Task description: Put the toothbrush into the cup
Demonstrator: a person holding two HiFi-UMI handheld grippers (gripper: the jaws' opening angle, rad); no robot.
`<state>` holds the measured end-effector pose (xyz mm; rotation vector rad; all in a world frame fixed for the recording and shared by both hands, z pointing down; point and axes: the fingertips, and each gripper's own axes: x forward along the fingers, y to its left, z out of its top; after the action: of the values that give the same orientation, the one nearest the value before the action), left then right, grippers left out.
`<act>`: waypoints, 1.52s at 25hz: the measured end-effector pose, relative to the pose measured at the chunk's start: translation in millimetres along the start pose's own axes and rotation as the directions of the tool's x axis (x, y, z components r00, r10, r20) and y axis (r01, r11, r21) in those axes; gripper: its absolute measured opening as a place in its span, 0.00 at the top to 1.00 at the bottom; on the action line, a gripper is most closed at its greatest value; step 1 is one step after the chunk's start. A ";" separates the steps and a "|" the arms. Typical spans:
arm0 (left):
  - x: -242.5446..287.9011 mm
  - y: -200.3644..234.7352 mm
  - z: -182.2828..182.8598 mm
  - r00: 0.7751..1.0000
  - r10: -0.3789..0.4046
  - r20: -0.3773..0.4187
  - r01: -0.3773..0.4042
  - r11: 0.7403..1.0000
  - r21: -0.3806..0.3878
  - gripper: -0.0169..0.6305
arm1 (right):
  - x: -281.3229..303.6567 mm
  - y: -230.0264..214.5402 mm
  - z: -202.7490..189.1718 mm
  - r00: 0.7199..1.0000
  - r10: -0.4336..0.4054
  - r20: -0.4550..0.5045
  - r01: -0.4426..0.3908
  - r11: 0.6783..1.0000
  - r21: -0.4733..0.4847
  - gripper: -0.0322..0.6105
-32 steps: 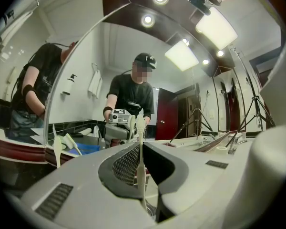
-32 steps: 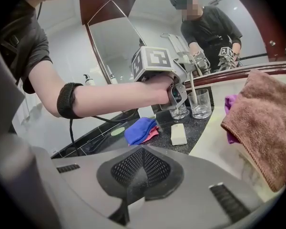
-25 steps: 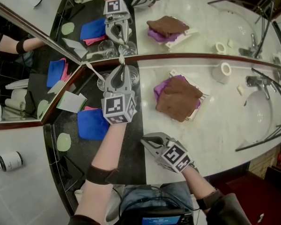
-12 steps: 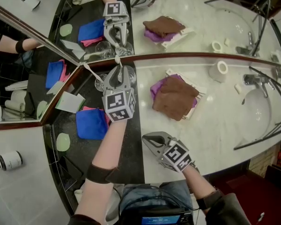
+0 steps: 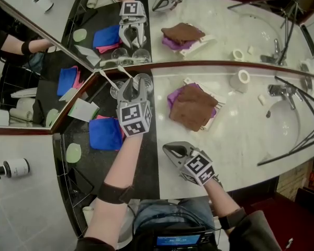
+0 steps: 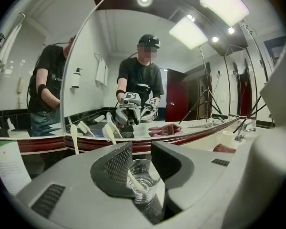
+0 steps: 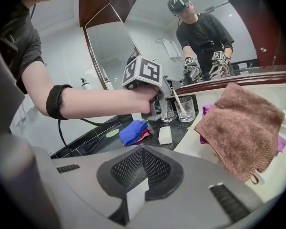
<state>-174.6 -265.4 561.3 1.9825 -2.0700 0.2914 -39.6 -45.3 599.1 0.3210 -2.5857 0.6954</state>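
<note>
Head view: my left claw [image 5: 135, 82] is reaching to the back of the black counter strip, its jaws straddling the glass cup [image 5: 145, 81]; they have just been opening, so I judge the release is being completed; my right claw [image 5: 169, 150] is idling closed and empty over the marble, apparently parked clear of the work. Count: two glasses, the cup and a second glass [image 5: 116, 91]; one brown towel [image 5: 194, 107]; one blue cloth [image 5: 105, 134].

Left gripper view: the jaws are standing apart, gripping nothing; the toothbrush [image 6: 135, 181] is standing inside the cup between them, leaning because it is longer than the glass.

Right gripper view: the jaws are meeting, nothing between them; one toothbrush is showing, in the right-hand glass.
</note>
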 end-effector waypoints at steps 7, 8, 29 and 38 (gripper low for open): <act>-67.5 -15.1 18.8 0.998 -0.014 -0.054 0.014 1.000 -0.006 0.80 | -39.9 -12.1 9.9 0.998 -0.067 0.016 0.067 0.998 -0.017 0.92; -77.9 -15.4 20.4 0.999 -0.009 -0.053 0.009 1.000 -0.001 0.80 | -46.9 -15.4 10.5 0.997 -0.079 0.019 0.079 0.997 -0.020 0.92; -245.6 -63.6 10.6 0.996 -0.048 -0.080 0.045 0.998 -0.044 0.97 | -136.6 -7.7 35.7 0.990 -0.121 0.079 0.127 0.989 -0.081 0.92; -269.7 -52.8 13.1 0.995 -0.065 -0.079 0.061 0.997 -0.045 0.97 | -158.0 -16.7 24.9 0.981 -0.170 0.091 0.174 0.984 -0.032 0.92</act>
<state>-113.1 -17.0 460.2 1.9741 -1.9449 0.3068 95.5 -55.6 512.3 0.5666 -2.6110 0.5787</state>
